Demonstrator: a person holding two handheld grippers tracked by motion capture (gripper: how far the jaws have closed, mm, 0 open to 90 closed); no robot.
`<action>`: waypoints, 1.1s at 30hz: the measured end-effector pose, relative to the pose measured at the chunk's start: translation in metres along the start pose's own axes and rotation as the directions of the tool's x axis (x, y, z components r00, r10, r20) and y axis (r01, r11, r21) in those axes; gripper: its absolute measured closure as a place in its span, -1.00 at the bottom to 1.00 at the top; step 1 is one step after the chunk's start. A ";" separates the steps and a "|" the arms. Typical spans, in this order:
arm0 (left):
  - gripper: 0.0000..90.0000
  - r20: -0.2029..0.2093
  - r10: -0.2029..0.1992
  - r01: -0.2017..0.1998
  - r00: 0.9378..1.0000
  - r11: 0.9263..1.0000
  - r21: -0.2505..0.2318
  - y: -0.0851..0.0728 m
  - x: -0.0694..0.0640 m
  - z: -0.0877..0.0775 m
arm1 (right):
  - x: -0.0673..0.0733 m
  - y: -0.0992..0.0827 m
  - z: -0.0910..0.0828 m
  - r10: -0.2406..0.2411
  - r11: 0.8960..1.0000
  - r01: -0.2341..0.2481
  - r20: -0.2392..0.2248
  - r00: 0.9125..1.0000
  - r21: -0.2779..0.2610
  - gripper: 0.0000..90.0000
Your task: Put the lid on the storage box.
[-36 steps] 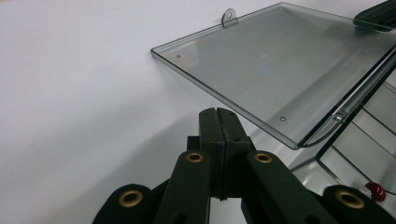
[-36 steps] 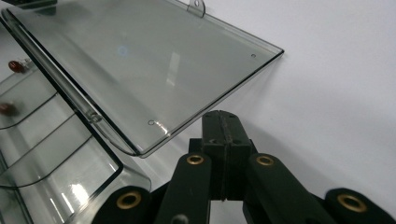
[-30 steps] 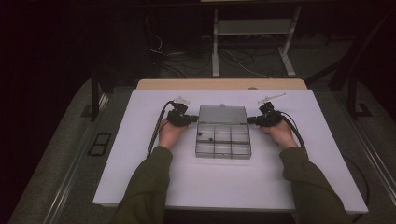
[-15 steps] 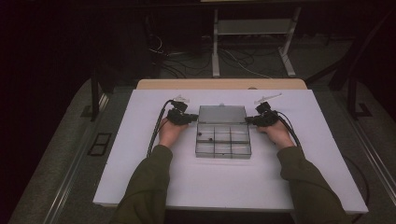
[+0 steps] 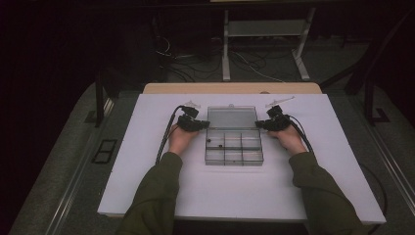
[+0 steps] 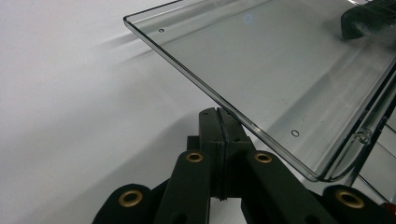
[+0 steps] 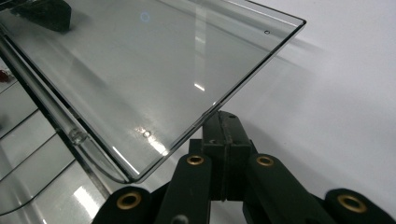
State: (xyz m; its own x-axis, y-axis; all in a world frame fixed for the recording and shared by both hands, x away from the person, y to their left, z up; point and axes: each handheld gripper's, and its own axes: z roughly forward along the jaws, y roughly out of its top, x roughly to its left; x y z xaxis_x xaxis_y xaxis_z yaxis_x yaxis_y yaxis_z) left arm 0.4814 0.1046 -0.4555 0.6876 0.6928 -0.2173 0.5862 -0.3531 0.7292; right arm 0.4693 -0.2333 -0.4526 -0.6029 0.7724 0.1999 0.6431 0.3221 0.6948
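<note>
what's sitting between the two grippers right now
The clear box's open lid: in the high view, left gripper at its left edge, right gripper at its right.

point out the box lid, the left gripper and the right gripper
lid (image 6: 285, 70): left gripper view, on the middle of the clear panel
left gripper (image 6: 218, 116): left gripper view, at the closed jaw tips under the lid's edge
right gripper (image 7: 223, 119): right gripper view, at the closed jaw tips under the lid's edge

Small dark items in organizer box compartments: too small to identify. Clear lid: far end cut off by frame edge, beyond the fingers. Red item left of fingers: cut off, unidentifiable.
</note>
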 end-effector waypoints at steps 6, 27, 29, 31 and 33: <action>0.98 0.000 0.004 -0.004 1.000 1.000 -0.004 0.001 -0.001 -0.002 | 0.000 0.001 0.003 0.007 1.000 -0.007 -0.006 1.000 -0.011 0.98; 0.98 0.009 -0.005 0.006 1.000 0.998 -0.058 0.007 -0.004 -0.010 | 0.004 0.007 0.002 0.020 0.999 -0.020 -0.011 1.000 -0.040 0.98; 0.98 0.011 -0.003 0.004 1.000 0.998 -0.061 0.007 -0.004 -0.011 | 0.005 0.008 0.000 0.015 0.999 -0.016 -0.012 1.000 -0.044 0.98; 0.98 0.010 0.000 0.001 1.000 0.998 -0.063 0.008 -0.005 -0.013 | 0.005 0.009 -0.001 0.016 0.999 -0.016 -0.013 1.000 -0.048 0.98; 0.98 0.014 -0.001 0.002 1.000 0.998 -0.069 0.008 -0.005 -0.013 | 0.006 0.009 -0.003 0.017 0.998 -0.017 -0.014 1.000 -0.052 0.98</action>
State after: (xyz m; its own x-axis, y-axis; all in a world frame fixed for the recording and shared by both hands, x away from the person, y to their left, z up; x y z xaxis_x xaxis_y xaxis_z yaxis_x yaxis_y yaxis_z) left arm 0.4769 0.1064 -0.4394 0.6929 0.6844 -0.2270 0.5568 -0.3078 0.7716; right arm 0.4705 -0.2273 -0.4432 -0.5985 0.7701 0.2208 0.6277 0.2796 0.7265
